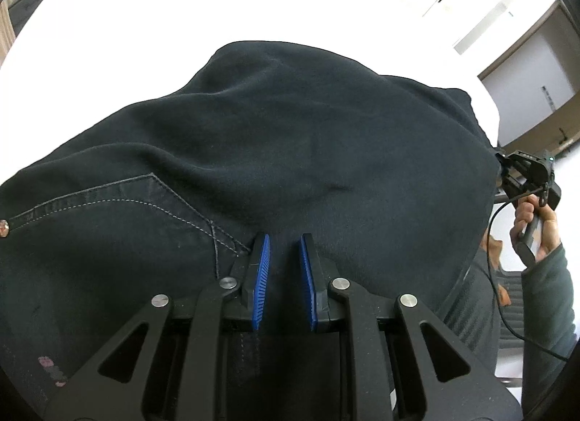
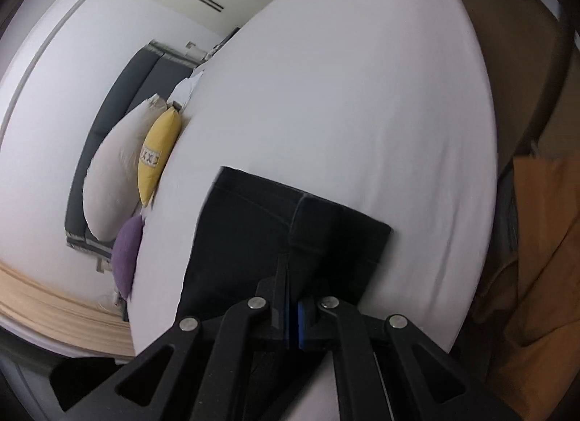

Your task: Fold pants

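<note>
Dark navy pants (image 1: 275, 138) lie bunched on the white bed (image 1: 145, 22) and fill most of the left wrist view; a stitched pocket (image 1: 119, 211) shows at the left. My left gripper (image 1: 284, 240) has its blue pads (image 1: 261, 276) slightly apart, with pant fabric between them. In the right wrist view my right gripper (image 2: 290, 261) is shut on the hem end of the pants (image 2: 275, 229), which hangs over the white bed (image 2: 362, 95). The right gripper also shows at the far right of the left wrist view (image 1: 507, 167), at the edge of the pants.
A white pillow (image 2: 112, 174), a yellow pillow (image 2: 159, 153) and a purple pillow (image 2: 127, 254) lean against a grey headboard (image 2: 119, 102). An orange-brown cloth (image 2: 536, 258) lies beside the bed. Wardrobes (image 1: 525, 76) stand behind it.
</note>
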The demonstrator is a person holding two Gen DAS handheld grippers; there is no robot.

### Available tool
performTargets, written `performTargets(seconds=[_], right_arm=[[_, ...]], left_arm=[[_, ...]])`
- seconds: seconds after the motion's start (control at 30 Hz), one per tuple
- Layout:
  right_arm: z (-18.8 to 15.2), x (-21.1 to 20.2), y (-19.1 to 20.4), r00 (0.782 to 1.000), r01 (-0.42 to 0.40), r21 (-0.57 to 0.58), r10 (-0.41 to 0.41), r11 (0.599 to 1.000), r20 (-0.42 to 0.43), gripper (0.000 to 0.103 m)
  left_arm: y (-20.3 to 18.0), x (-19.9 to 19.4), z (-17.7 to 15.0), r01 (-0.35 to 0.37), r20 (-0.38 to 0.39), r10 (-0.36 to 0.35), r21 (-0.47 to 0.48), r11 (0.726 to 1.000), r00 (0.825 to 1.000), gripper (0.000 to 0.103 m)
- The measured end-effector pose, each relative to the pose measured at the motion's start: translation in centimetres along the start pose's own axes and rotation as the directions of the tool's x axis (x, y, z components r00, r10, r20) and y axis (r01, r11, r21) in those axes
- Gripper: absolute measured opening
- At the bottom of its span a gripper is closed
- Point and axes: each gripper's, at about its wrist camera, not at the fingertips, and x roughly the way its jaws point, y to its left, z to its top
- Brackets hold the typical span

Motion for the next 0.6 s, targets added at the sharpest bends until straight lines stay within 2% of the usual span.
performTargets(seconds=[0.07,0.13,0.2,0.37,0.6], right_arm=[[-0.1,0.2,0.4,1.0,0.0,-0.013,0.0,1.0,0.011,0.003],[0.1,-0.9,-0.8,1.0,-0.016,0.002,0.016,1.0,0.016,0.003],[0.7,-2.9,-2.5,0.999,-0.03,0.013,0.029,0.999,0.025,0.003],[2.2,-2.8,-2.0,0.998,-0.06,0.033,0.059,0.998,0.033,0.003],[1.8,-2.9,-3.2,0.997,-0.077,0.096,0.073,0.992,0.04,0.003]], left_arm=[[-0.5,0.0,0.1,-0.023,-0.001,0.023,-0.001,1.0,1.0,0.016],[-1.1,0.0,0.1,-0.036,0.0,0.036,0.001,0.999,0.999,0.017],[-1.3,0.1,0.1,-0.034,-0.001,0.034,0.002,0.999,0.999,0.017],[-1.9,0.2,0.1,-0.022,0.003,0.022,0.002,1.0,1.0,0.017],[-1.6,0.5,0.0,-0.005,0.015,0.005,-0.004,1.0,1.0,0.017]])
